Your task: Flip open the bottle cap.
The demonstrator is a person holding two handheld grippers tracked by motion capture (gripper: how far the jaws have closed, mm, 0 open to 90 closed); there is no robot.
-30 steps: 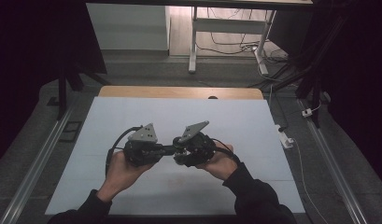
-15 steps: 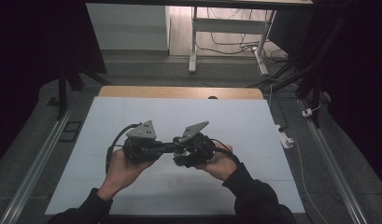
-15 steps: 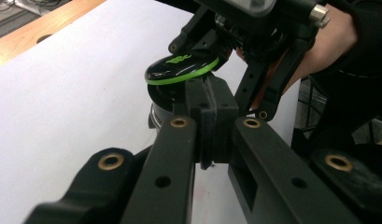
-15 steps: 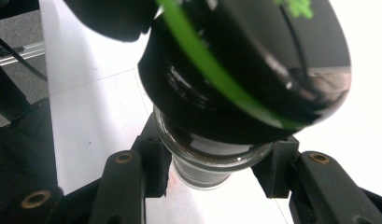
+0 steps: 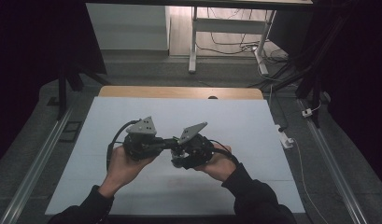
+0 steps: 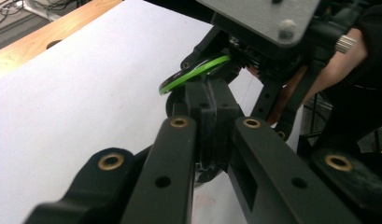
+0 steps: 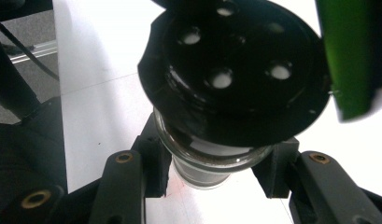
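Glass is what your right gripper point(image 5: 181, 156) has hold of: a small clear jar point(image 7: 212, 163) with a black perforated shaker cap point(image 7: 235, 70) and a green flip lid point(image 7: 350, 56) swung open, its body pinched between the two pads. You hold it above the middle of the white table sheet point(image 5: 254, 126), nearer the near edge than the far wooden strip point(image 5: 179, 92). The jar's long axis runs from your right hand toward your left, cap end leading. Your left gripper point(image 6: 208, 100) meets it head-on from the left, jaws closed; in the left gripper view the tips sit just under the green lid, seemingly on the cap. Any twist turns about that shared left-right line.
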